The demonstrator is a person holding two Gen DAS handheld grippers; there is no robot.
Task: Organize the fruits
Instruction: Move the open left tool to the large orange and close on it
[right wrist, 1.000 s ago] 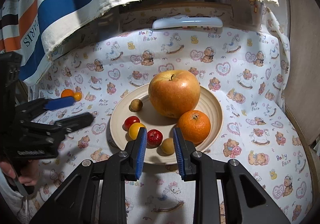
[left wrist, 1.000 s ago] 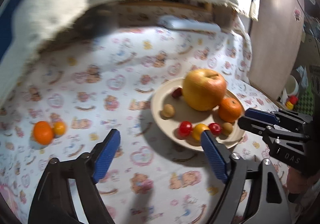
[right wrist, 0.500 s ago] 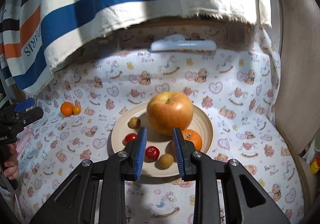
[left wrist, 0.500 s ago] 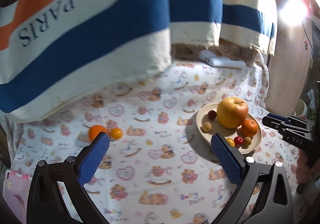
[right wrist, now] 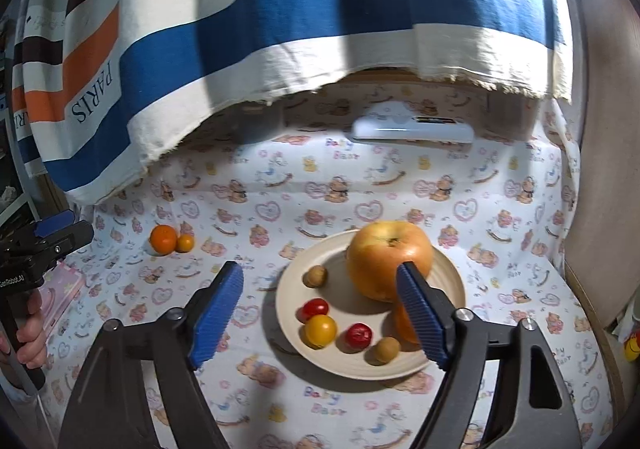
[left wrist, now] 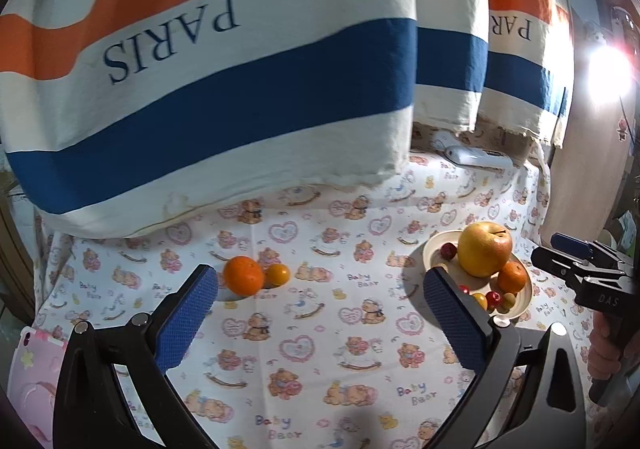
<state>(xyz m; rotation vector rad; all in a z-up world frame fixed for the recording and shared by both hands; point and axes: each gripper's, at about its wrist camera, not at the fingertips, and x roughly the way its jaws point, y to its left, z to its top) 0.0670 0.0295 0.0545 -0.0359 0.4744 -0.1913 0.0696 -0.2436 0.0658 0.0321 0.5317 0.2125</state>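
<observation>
Nearest me, the left gripper [left wrist: 320, 313] hangs with its ribbed blue pads spread wide and nothing between them, above the soft white cotton cloth printed with teddy bears and hearts [left wrist: 304, 353]. Just past its left pad, at about 11 o'clock, a round dimpled orange tangerine [left wrist: 243, 275] sits touching a smaller smooth orange-yellow fruit [left wrist: 277, 275]. The right gripper [right wrist: 320, 309] also stands wide apart and holds nothing; it hovers over the near rim of the shallow round cream ceramic plate [right wrist: 452, 281]. On that plate lie a glossy yellow cherry tomato [right wrist: 319, 330], two shiny red ones [right wrist: 359, 335], two dull brown nut-like balls [right wrist: 387, 350], an orange mostly hidden behind the right pad, and a big yellow-red apple [right wrist: 384, 257] at 12 o'clock. Farther back lies a long white plastic remote [right wrist: 412, 131], under a hanging coarse striped towel lettered PARIS [right wrist: 280, 29].
</observation>
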